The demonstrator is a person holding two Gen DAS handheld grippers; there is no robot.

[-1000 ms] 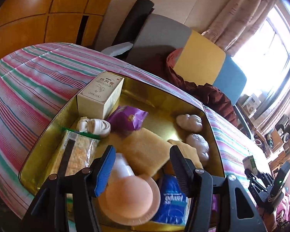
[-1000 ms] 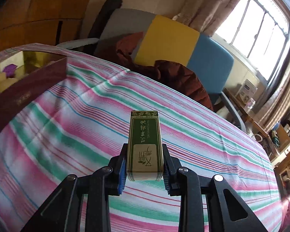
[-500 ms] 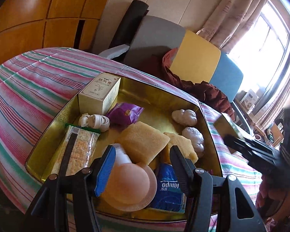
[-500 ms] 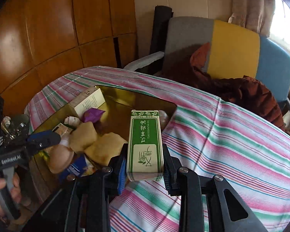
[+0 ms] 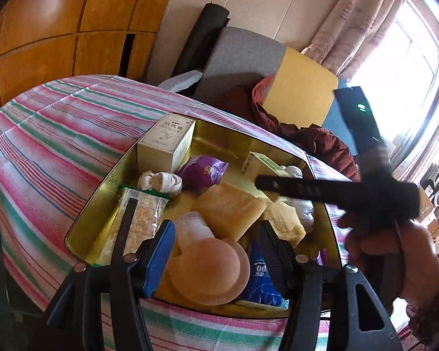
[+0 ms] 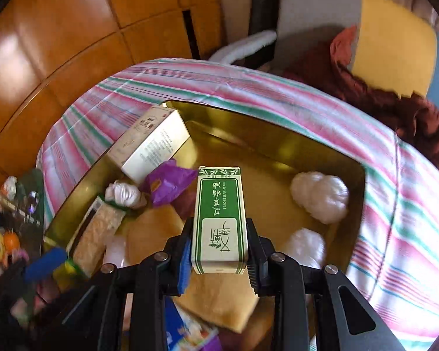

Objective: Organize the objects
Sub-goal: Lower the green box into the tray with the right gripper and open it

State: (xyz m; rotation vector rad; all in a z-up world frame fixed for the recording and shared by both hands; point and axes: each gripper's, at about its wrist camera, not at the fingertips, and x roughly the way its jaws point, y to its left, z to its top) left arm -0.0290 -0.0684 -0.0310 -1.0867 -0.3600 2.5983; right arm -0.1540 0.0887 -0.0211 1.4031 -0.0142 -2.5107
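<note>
Right gripper [image 6: 219, 259] clamped on the green-and-white carton [image 6: 219, 219], held over the gold tin [image 6: 278, 143] (presumably for release onto its bare, glossy floor beside the crinkled white bundles [image 6: 320, 191]). Left gripper [image 5: 216, 253] hovers half-open and empty over a smooth peach disc [image 5: 207, 269] at the tin's near edge.

Gold tin [image 6: 278, 146]; tablecloth [image 5: 58, 134] striped pink, green and white. Green-and-white carton [image 6: 219, 219]; cream box [image 5: 166, 143]; purple packet [image 5: 203, 171]; yellow-tan sponges [image 5: 228, 210]; white puffs [image 6: 319, 196]; white cord coil [image 5: 161, 181]; peach cap [image 5: 207, 269]; blue tissue pack [image 5: 260, 286].
</note>
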